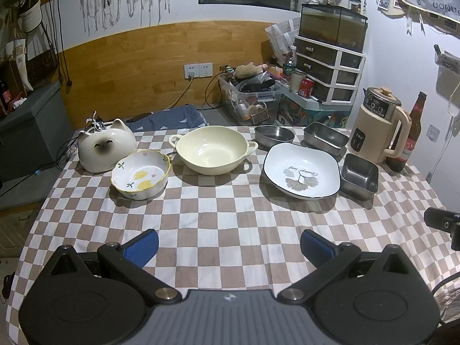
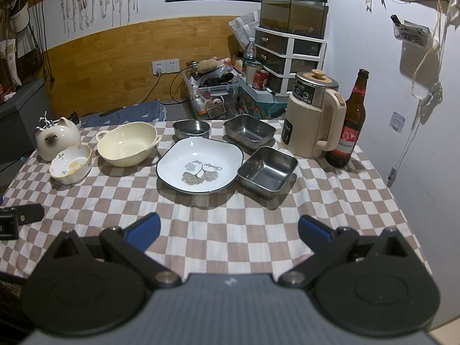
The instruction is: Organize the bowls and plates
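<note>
In the left wrist view, the left hand-held gripper [image 1: 229, 246] hangs low over the near edge of the bench [image 1: 218, 218] with its blue pads wide apart and nothing between them. No dish is picked up yet, so the job looks to be at its start. Ahead sit the small white scalloped bowl with yellow lemons [image 1: 140, 174], just beside it the big cream bowl with two loop handles [image 1: 212, 149], and to the right the white rounded-square plate with a leaf picture [image 1: 302, 170]. The cream bowl's handles stick out left and right, so its long way runs across the bench. A good grab would pinch a rim from above, one pad inside and one outside. In the right wrist view, the right hand-held gripper [image 2: 228, 234] is also wide and empty. The square steel dish [image 2: 267, 171] touches the plate's right edge and sits turned, one corner toward the camera. The tall brown bottle [image 2: 349, 123] could tip, so reach slowly.
</note>
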Demonstrator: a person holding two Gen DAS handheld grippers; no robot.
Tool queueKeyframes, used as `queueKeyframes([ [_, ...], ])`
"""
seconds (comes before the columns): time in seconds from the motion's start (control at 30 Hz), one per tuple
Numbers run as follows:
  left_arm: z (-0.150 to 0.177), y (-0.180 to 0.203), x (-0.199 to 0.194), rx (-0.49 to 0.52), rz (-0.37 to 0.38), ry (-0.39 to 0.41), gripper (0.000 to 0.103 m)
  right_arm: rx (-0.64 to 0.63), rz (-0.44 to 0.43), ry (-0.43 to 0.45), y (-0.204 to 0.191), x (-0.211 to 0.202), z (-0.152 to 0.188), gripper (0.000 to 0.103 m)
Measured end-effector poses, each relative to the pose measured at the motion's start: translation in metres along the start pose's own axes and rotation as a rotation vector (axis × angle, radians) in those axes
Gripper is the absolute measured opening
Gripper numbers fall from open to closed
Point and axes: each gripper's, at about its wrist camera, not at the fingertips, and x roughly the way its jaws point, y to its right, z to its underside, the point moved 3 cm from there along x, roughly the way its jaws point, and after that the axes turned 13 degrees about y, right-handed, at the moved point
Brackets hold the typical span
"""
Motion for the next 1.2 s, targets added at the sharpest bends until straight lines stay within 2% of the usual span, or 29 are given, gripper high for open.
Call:
queueKeyframes([
  [1.2,-0.001,0.012,0.003,-0.003,0.01,-0.007,0.103,0.004,0.001,-0.002,-0.003,0.001,0.001,0.103],
])
